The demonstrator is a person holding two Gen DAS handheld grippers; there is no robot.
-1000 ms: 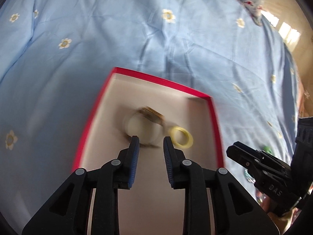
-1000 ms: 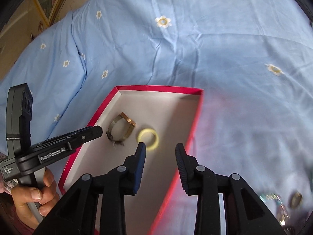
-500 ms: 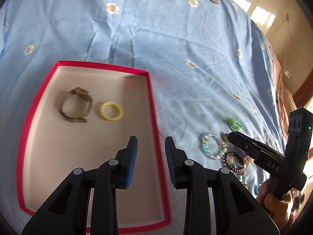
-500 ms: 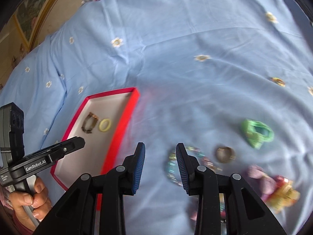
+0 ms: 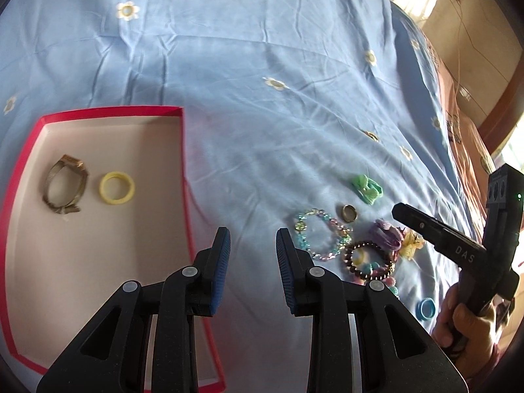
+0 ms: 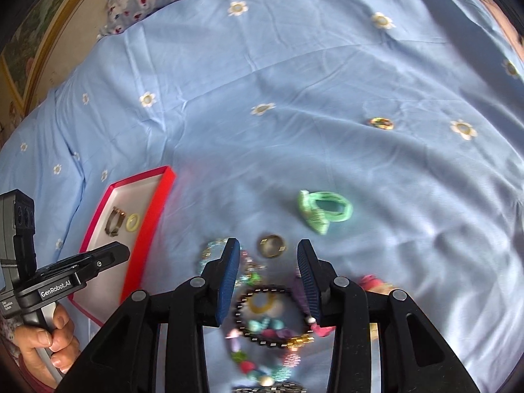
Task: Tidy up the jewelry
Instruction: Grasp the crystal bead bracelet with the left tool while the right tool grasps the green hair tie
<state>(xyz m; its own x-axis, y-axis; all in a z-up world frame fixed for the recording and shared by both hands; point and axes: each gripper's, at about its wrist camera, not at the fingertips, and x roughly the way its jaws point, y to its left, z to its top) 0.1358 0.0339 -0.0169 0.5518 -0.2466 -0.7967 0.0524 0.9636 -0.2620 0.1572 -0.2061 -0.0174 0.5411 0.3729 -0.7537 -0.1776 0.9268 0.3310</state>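
Right claw (image 6: pixel 267 260) widening, empty, above jewelry pile (image 6: pixel 271 314); bedsheet (image 6: pixel 294 65) beyond.

Both grippers: black plastic frames, ribbed blue finger pads (image 5: pixel 220 263), silver screw heads. Left gripper (image 6: pixel 113 255) marked "GenRobot.AI"; right gripper (image 5: pixel 401 211) marked "DAS", small green light.

Bright daylight, fisheye edges, perhaps slight blur.

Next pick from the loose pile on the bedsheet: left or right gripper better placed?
Right. The right gripper, jaws open and just widening, hangs over the pile with the dark bead bracelet between its fingers. The left gripper, open and empty, sits by the red tray edge, beside the pile.
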